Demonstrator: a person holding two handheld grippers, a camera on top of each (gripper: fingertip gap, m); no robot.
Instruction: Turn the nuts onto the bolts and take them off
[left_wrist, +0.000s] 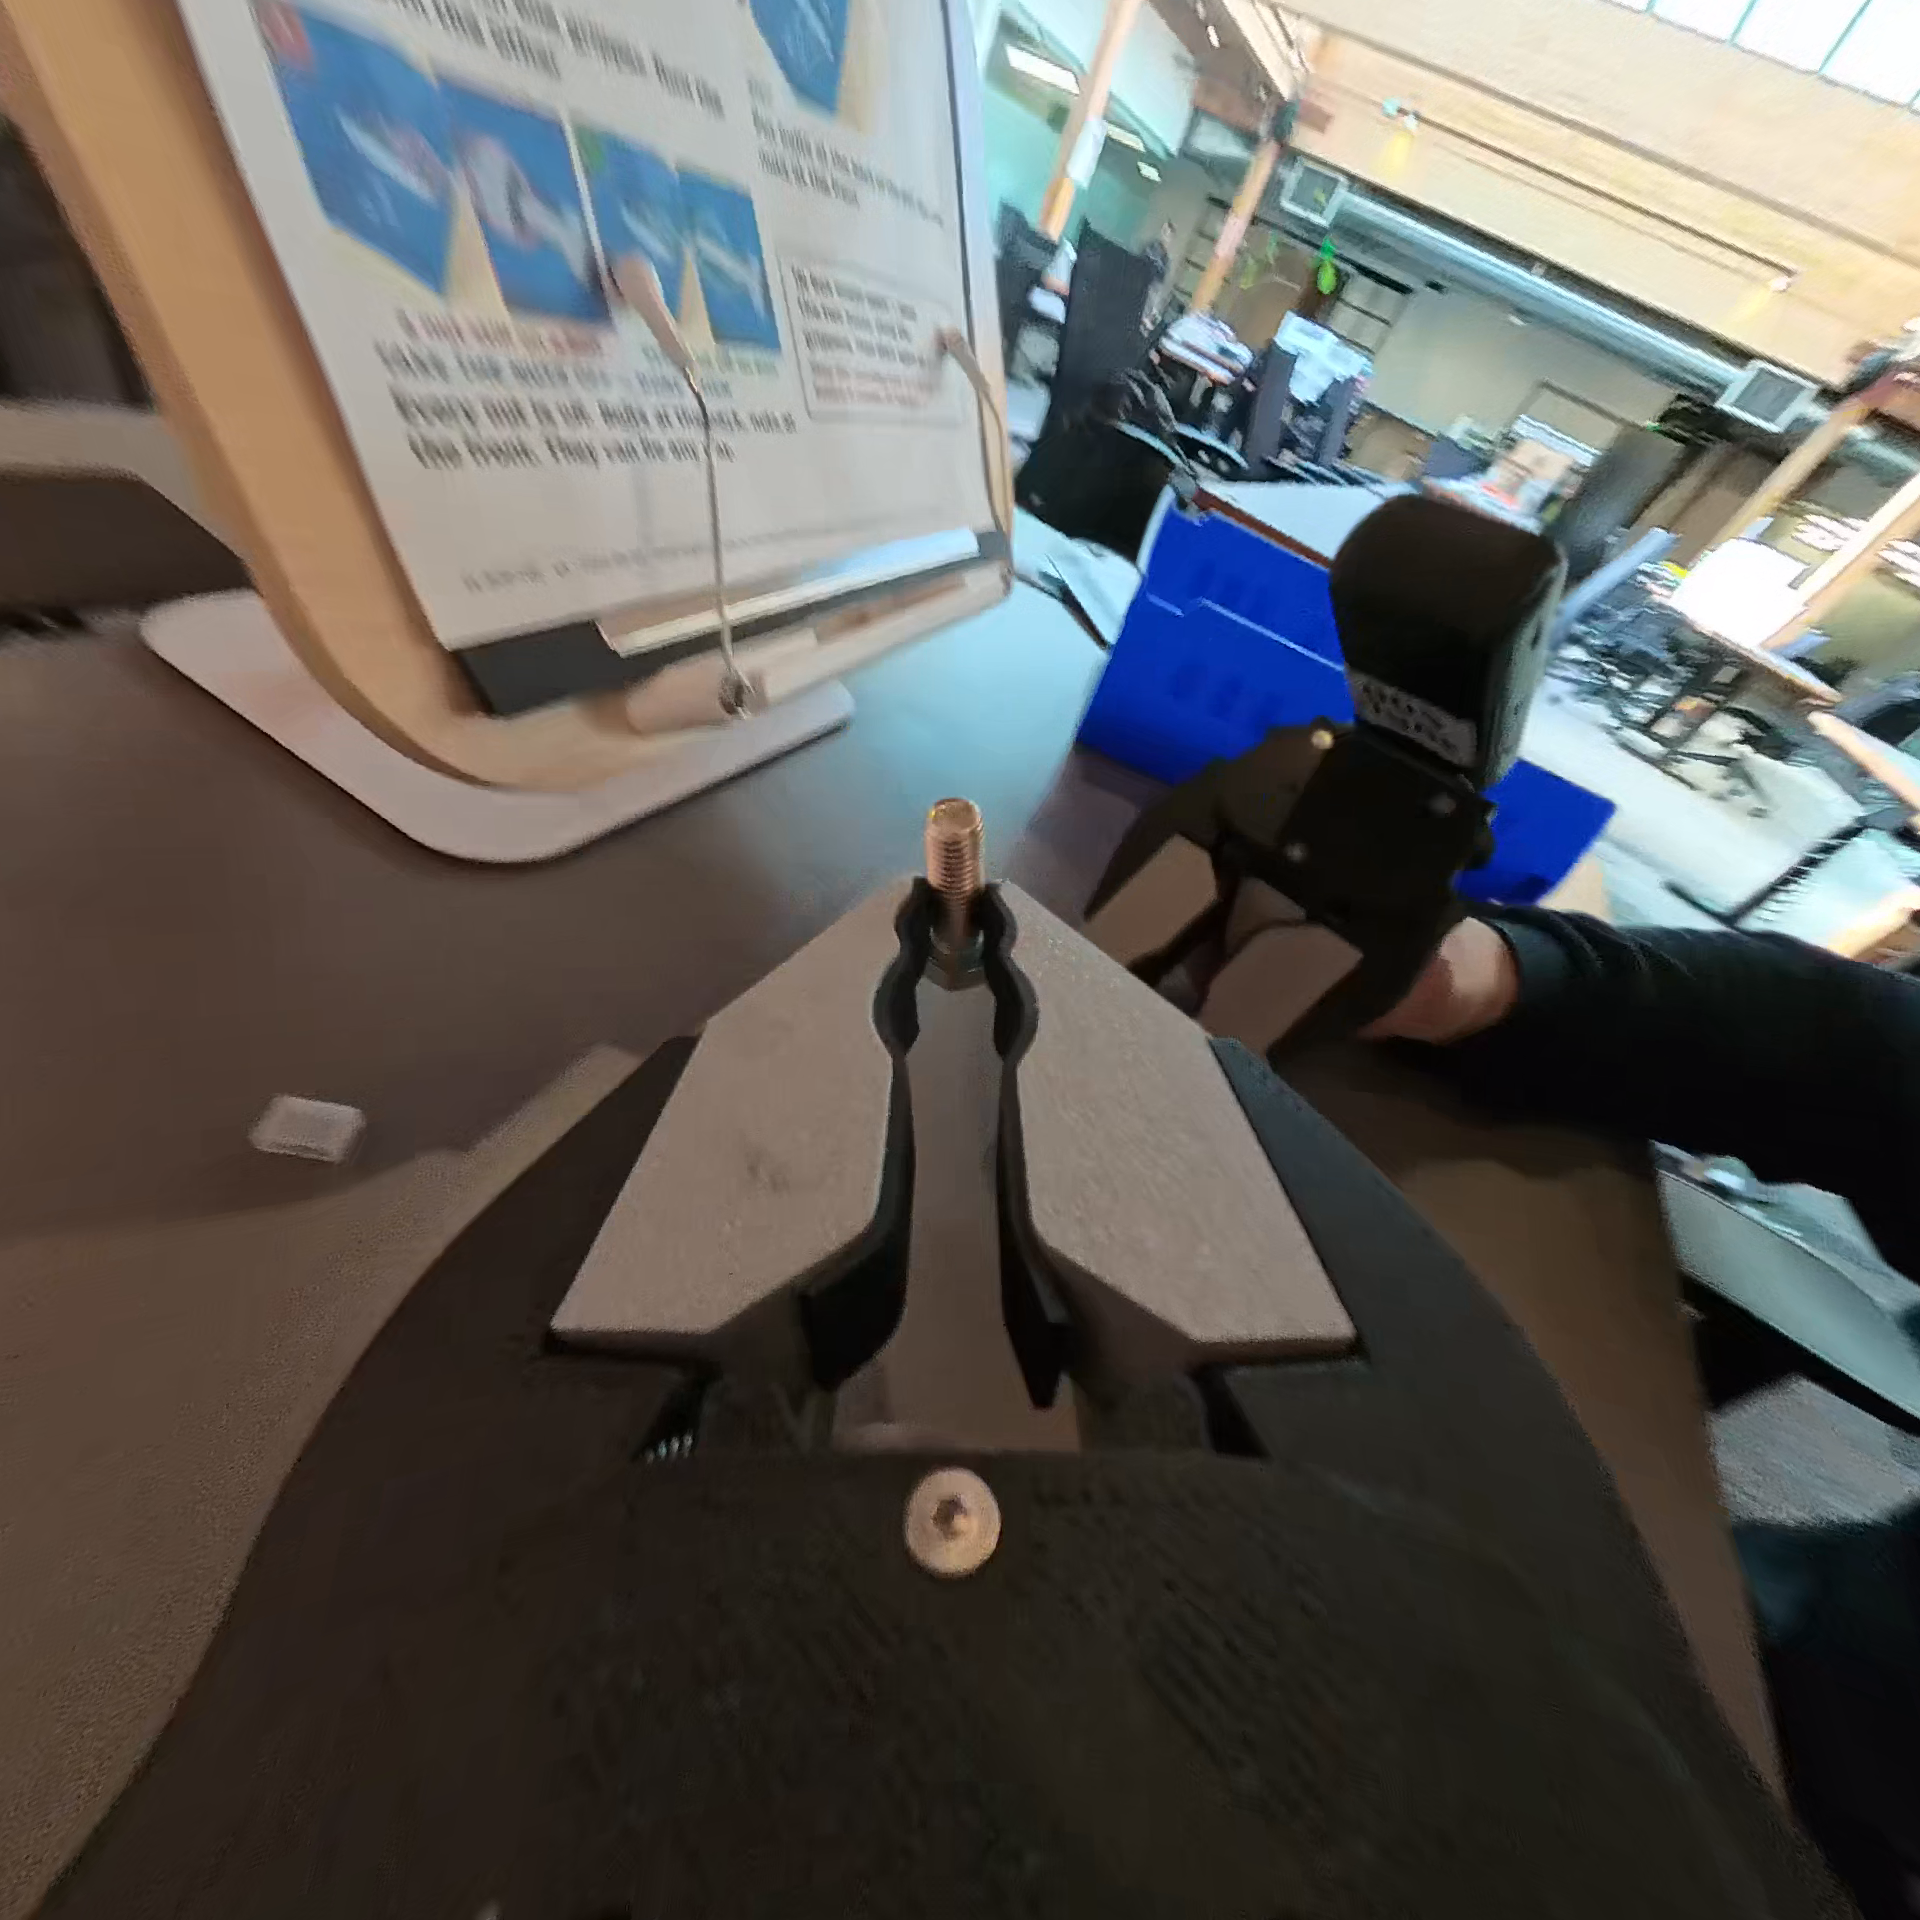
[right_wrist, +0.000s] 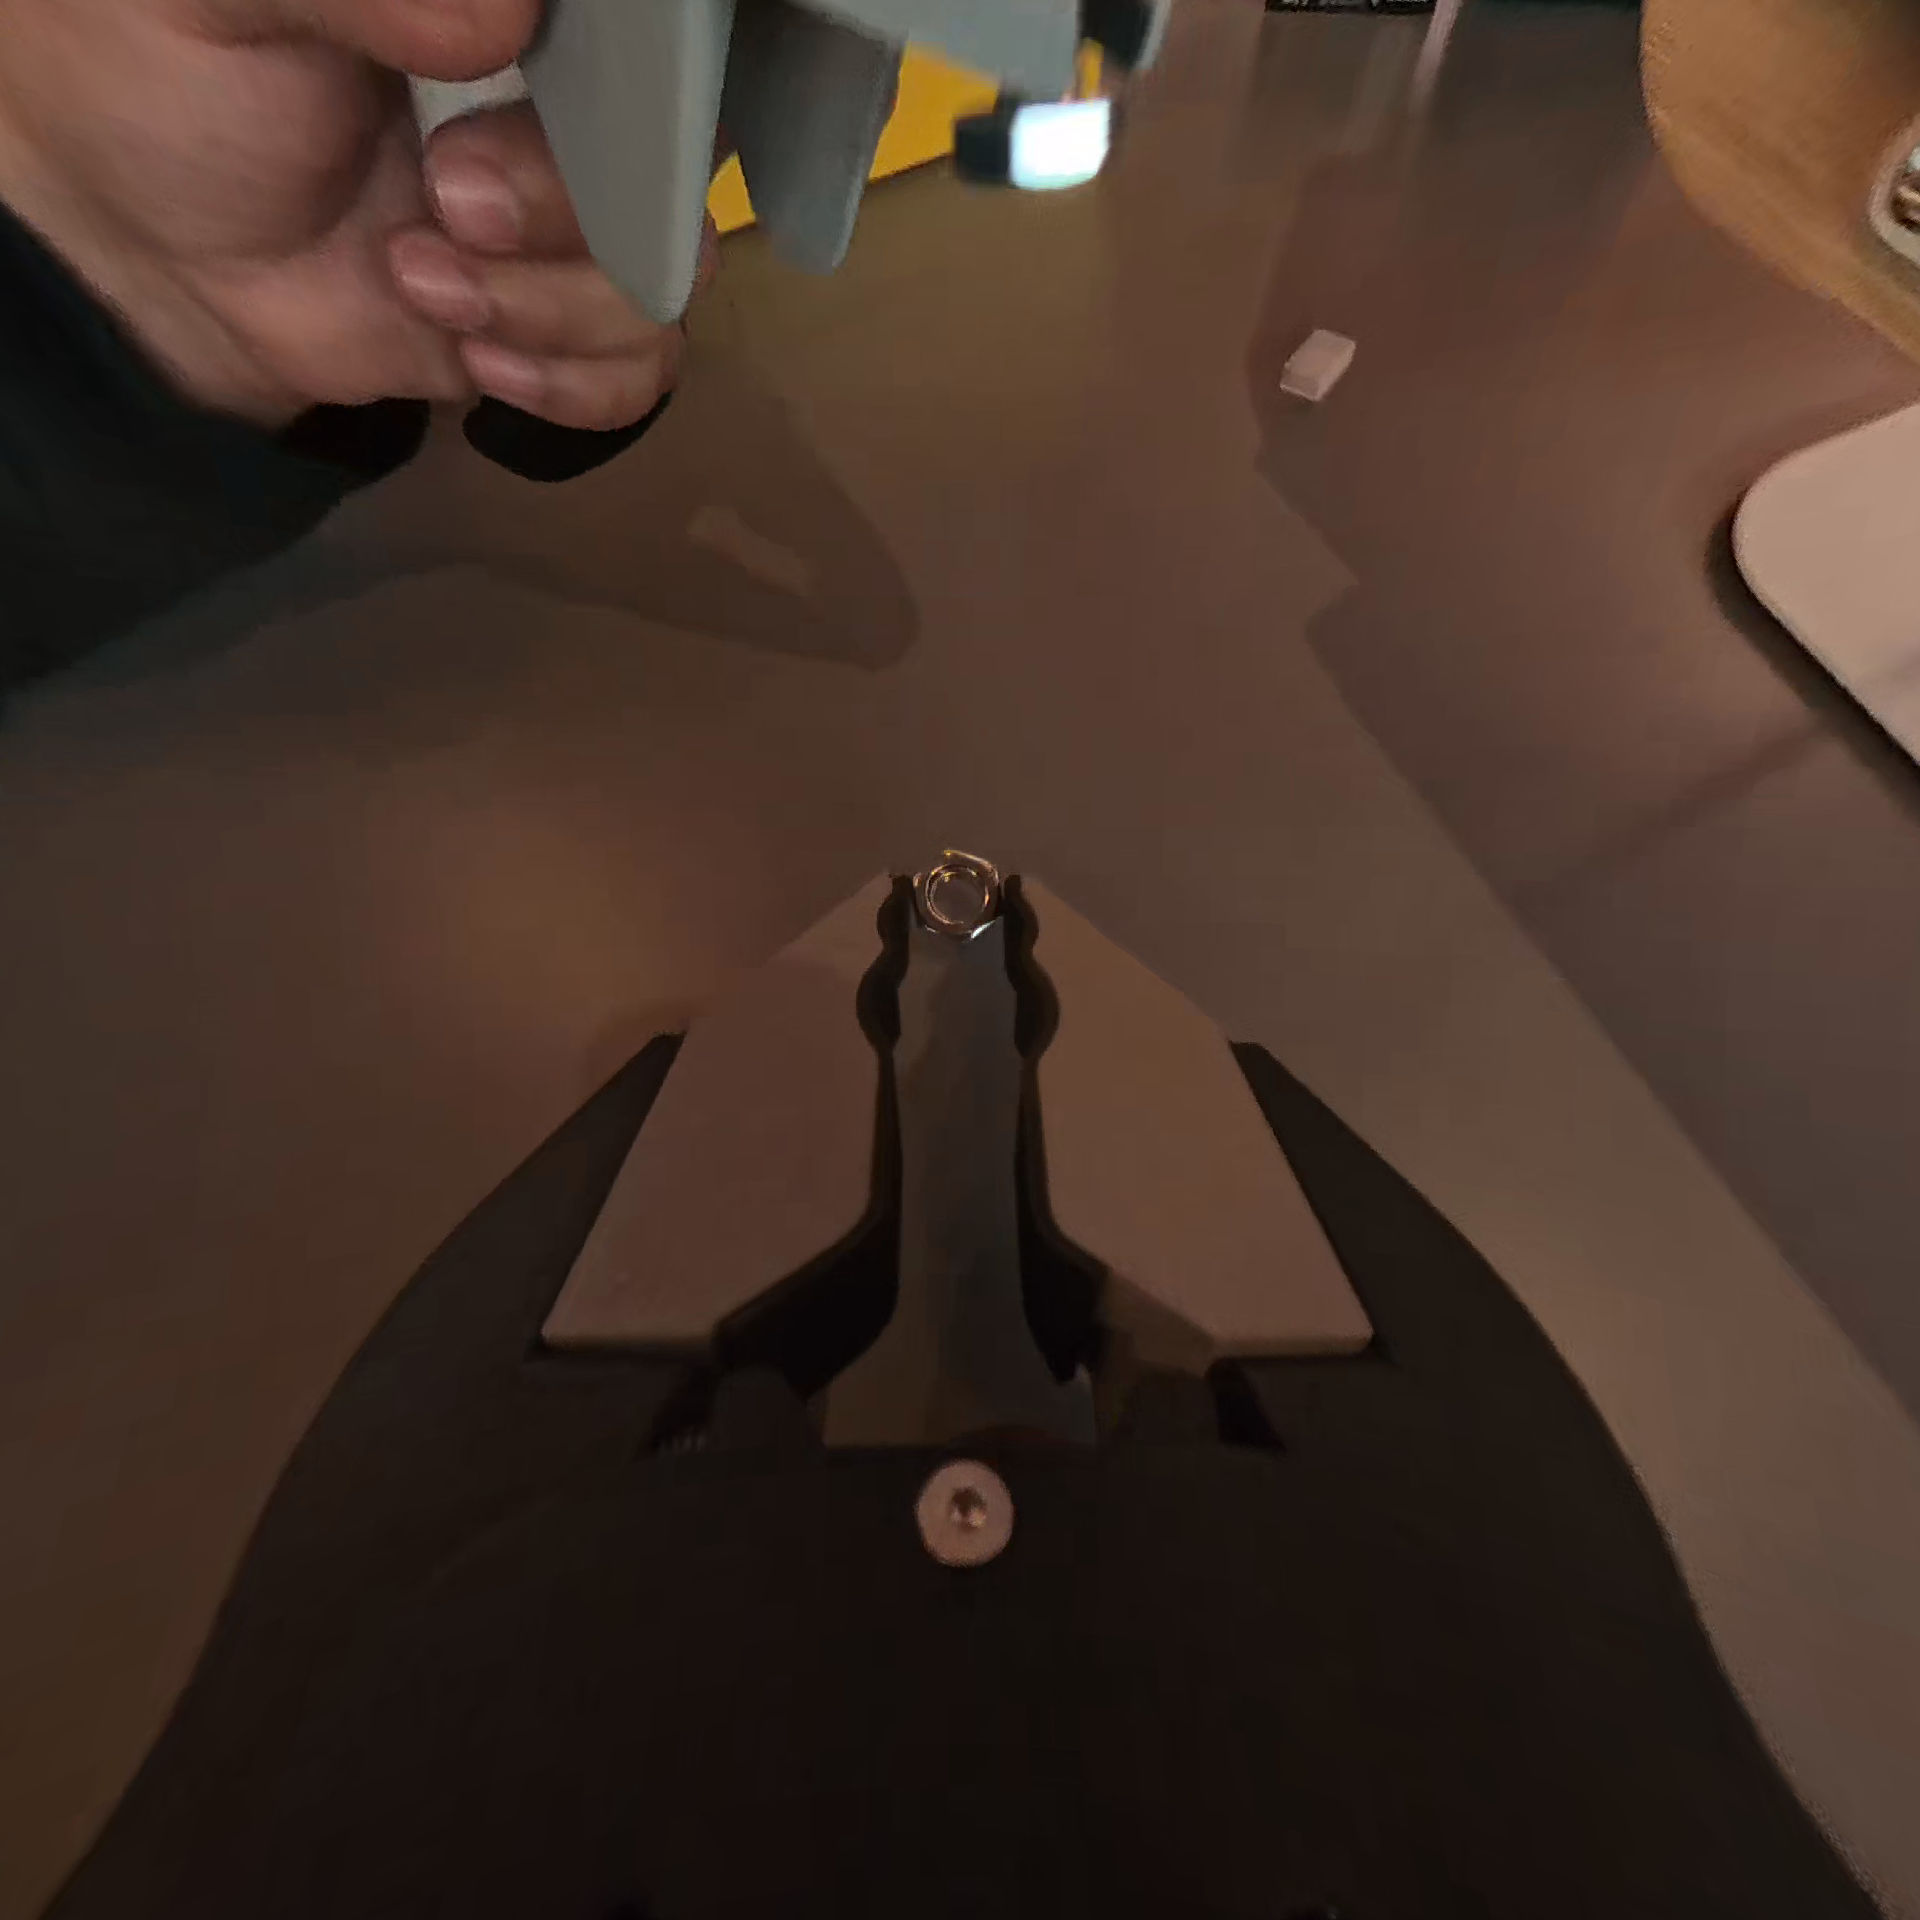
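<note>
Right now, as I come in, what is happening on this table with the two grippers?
A person holds a gripper in each hand above a brown table. The left gripper is shut on a bolt, whose threaded end sticks out past the fingertips. The right gripper is shut on a nut, its hole facing the camera. Nut and bolt are apart, so nothing is threaded at this moment.

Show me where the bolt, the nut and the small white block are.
bolt (left_wrist: 957, 844): left wrist view, threaded shaft.
nut (right_wrist: 954, 900): right wrist view, rim around its hole.
small white block (right_wrist: 1317, 365): right wrist view, top face.
</note>
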